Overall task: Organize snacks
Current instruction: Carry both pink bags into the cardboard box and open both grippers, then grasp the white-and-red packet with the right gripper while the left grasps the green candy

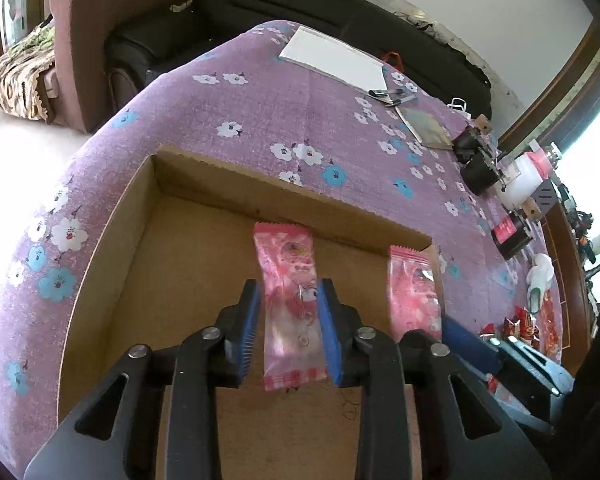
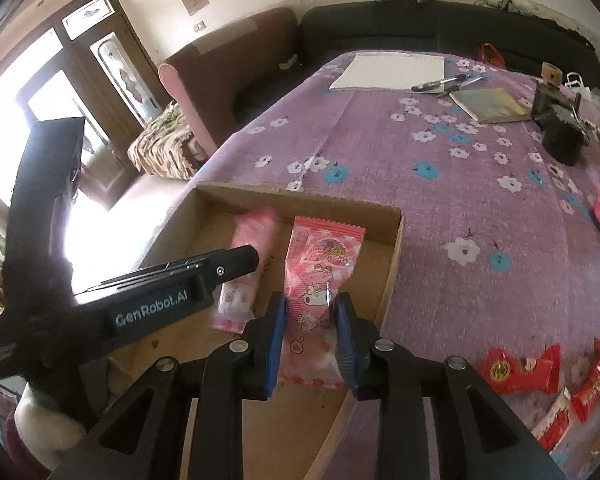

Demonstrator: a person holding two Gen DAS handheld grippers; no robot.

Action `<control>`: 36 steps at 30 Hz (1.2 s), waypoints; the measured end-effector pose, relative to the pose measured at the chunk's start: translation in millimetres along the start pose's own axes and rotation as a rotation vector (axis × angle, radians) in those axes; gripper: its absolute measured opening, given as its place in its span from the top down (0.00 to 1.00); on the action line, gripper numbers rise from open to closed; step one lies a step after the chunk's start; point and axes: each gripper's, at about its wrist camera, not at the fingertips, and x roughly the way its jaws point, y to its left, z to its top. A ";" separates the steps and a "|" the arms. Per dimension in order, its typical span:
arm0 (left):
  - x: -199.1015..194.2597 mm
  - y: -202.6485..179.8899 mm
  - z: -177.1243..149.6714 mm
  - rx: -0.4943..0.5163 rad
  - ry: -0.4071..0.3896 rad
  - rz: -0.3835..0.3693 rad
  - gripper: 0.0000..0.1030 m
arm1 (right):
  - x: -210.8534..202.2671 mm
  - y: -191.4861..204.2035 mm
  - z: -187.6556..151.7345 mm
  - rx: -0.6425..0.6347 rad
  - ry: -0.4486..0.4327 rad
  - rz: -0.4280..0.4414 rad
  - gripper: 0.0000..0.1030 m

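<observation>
Over the cardboard box (image 1: 112, 280), the left tool (image 1: 288, 312) grips a pink snack packet (image 1: 290, 292); the right tool (image 2: 310, 344) grips another pink packet (image 2: 320, 276) near the box's right wall. Red snacks (image 2: 520, 368) lie right on the floral-clothed counter (image 2: 460, 208).

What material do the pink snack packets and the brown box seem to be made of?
The pink packet in the left tool and the one in the right tool look like glossy plastic film: partly see-through, shiny, with zigzag sealed ends. The box looks like matte brown cardboard, with raw cut edges.
</observation>
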 end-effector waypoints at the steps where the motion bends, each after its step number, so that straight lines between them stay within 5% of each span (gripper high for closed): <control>1: -1.0 0.3 -0.2 -0.001 -0.004 0.001 0.70 | -2.8 -0.1 0.0 -0.005 -0.010 -0.007 0.70; 6: -24.9 4.6 -5.6 -0.022 -0.050 0.001 0.70 | -41.1 -11.4 -0.4 -0.010 -0.079 0.026 0.61; 11: -70.8 -4.6 -25.0 0.008 -0.115 -0.043 0.70 | -98.4 -59.3 -21.3 0.023 -0.138 -0.031 0.53; 15: -89.8 -23.9 -42.9 0.047 -0.134 -0.089 0.53 | -117.5 -106.7 -51.1 0.091 -0.125 -0.120 0.51; 22: -87.5 -74.4 -73.6 0.132 -0.060 -0.158 0.53 | -104.0 -139.3 -91.6 0.208 -0.061 -0.092 0.51; 30: -70.9 -124.8 -103.6 0.202 0.007 -0.186 0.53 | -72.6 -132.9 -100.8 0.220 -0.062 -0.230 0.51; 32: -65.2 -131.6 -106.9 0.209 0.018 -0.183 0.53 | -71.0 -130.2 -100.3 0.196 -0.069 -0.257 0.54; 34: -58.9 -140.5 -110.9 0.227 0.031 -0.170 0.53 | -73.1 -134.0 -102.7 0.191 -0.069 -0.269 0.75; 36: -52.3 -149.7 -115.0 0.251 0.040 -0.155 0.53 | -80.1 -141.1 -108.2 0.205 -0.069 -0.251 0.78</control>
